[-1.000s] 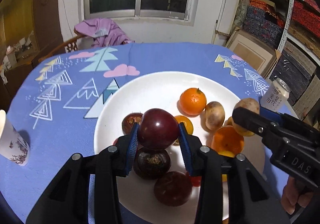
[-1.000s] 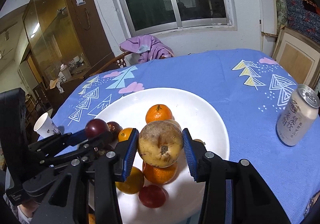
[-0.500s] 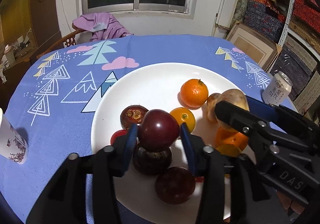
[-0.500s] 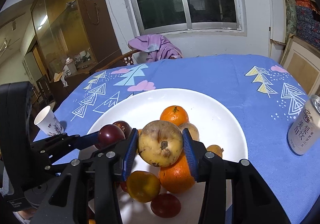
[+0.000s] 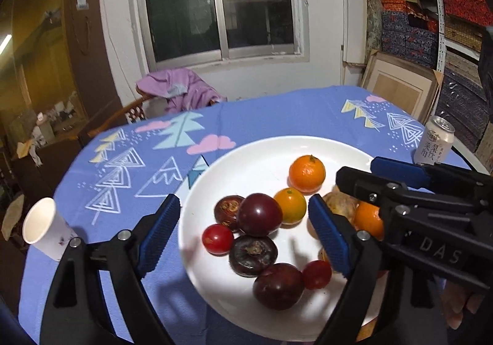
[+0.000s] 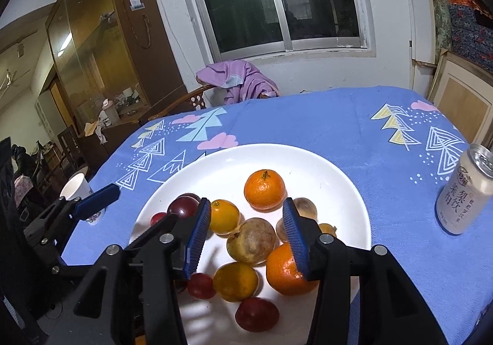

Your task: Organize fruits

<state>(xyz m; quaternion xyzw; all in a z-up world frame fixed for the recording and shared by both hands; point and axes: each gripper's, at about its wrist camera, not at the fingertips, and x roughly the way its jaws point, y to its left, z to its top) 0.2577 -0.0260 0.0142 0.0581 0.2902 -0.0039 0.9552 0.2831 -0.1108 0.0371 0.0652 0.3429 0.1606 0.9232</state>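
Note:
A white plate (image 5: 262, 154) on the blue tablecloth holds several fruits. In the left wrist view my left gripper (image 5: 245, 235) is opening wide. A dark red plum (image 5: 259, 215) rests on the pile between its pads, touched by neither. Beside it lie two brown-purple fruits, cherry tomatoes and a tangerine (image 5: 307, 173). In the right wrist view my right gripper (image 6: 246, 237) is opening too. A yellow-brown fruit (image 6: 251, 240) lies on the plate (image 6: 308, 166) among oranges below its pads, free of both.
A drink can (image 6: 462, 190) stands on the cloth right of the plate. A paper cup (image 5: 43, 227) stands at the left table edge. A chair draped with purple cloth (image 5: 178, 89) is behind the table. Stacked boxes fill the shelves on the right.
My left jaws spread and let go of the dark plum, which now sits on the pile. My right jaws widened and the yellow-brown fruit dropped onto the plate.

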